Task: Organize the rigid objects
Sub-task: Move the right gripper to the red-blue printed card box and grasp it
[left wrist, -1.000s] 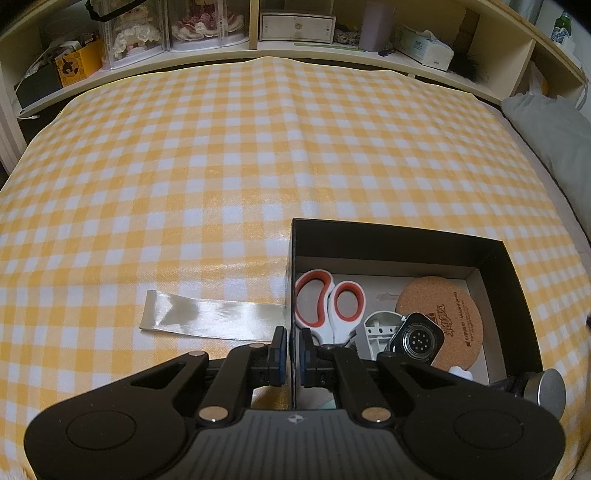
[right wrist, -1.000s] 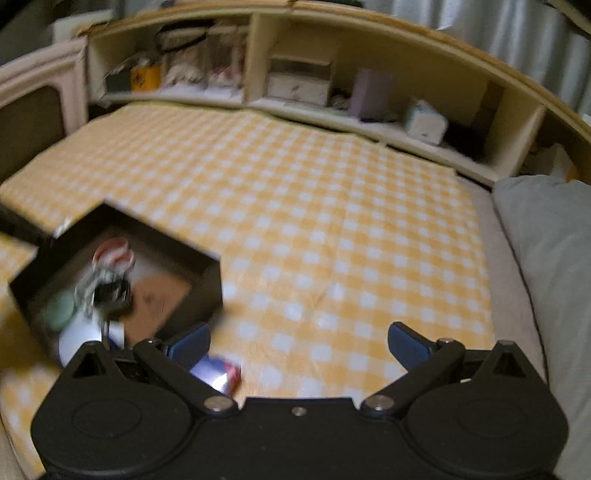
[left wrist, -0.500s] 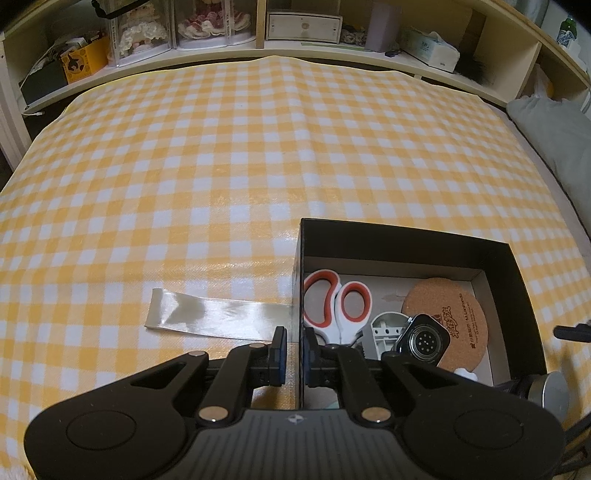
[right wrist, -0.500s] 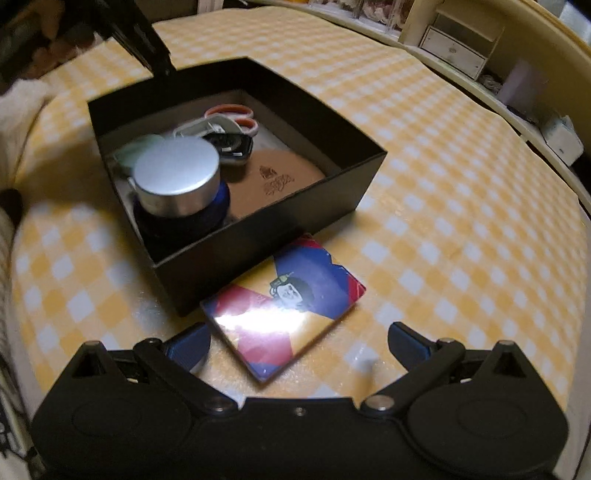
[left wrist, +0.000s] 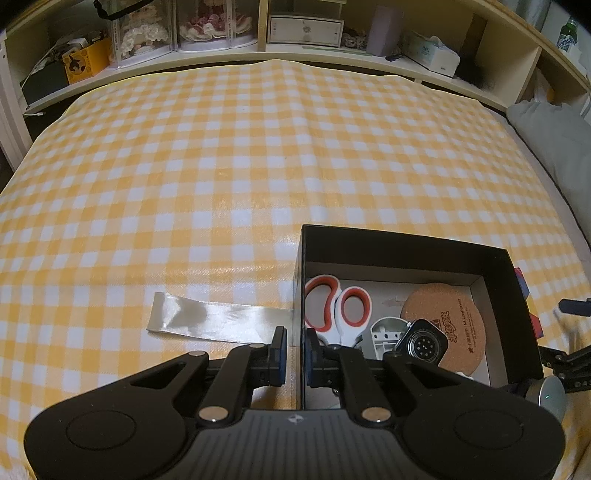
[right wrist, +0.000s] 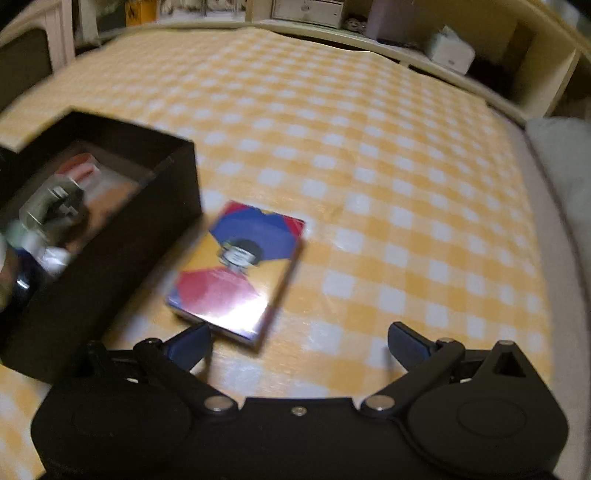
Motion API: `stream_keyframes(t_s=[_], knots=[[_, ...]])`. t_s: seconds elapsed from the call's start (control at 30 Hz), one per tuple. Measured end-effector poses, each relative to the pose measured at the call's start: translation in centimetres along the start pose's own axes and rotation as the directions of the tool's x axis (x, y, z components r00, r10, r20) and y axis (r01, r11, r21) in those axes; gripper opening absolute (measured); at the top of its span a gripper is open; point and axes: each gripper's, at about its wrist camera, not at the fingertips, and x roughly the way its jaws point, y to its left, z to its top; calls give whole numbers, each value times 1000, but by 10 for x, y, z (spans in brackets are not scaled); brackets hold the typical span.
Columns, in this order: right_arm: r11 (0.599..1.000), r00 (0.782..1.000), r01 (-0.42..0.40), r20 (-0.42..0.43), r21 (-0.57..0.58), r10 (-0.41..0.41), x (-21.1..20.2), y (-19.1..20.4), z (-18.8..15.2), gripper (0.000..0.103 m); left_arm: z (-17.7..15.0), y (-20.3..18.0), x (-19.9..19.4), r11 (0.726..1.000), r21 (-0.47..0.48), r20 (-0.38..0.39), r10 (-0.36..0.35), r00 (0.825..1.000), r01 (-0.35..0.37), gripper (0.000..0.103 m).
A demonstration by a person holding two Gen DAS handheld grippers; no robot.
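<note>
A flat, glossy rectangular card box (right wrist: 240, 267) printed in blue, red and yellow lies on a yellow-and-white checked cloth (right wrist: 369, 155), just beside an open black cardboard box (right wrist: 122, 236) of blurred items. The black right gripper (right wrist: 299, 341) hangs above with its jaws wide apart, nothing between them.

In the right wrist view, motion blur smears the box (right wrist: 110, 236) and all inside it; its contents (right wrist: 55, 206) cannot be told apart, and its left part runs off the picture's edge. The card pack (right wrist: 236, 269) beside it is blurred and glare whitens its near corner. In the left wrist view, the left tool (left wrist: 295, 350) covers the scissors' (left wrist: 338, 306) blades and the box's near wall. The pack shows only as a sliver (left wrist: 524, 291) behind the box's right wall. The shelf (left wrist: 306, 26) items are too small to identify.
</note>
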Motion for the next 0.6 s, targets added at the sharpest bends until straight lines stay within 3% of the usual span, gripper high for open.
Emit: stream_keyframes(t_s=[0.13,0.2,0.27,0.37,0.6], knots=[[996,995,-91,41,10,90,-6,12,4,102,0,0,0,1000,2,1,1,1000,-1,11],[996,995,-89,52,-14,90,-5,21,8,94,0,-1,0,1000,1,0,1,1000,-1,11],[996,996,-78,46,-33,79,1,25,12,80,1,2,-1,1000,1,2,1,1000,-1,11],[995,995,-96,23,-21,96,8,24,15,70,2,5,-3,1000,0,2,1,1000,-1,11],[992,993,-99,-72,-76,94,6,21,17,68,0,1,-2,1000,1,2,2,1000,-2,11]])
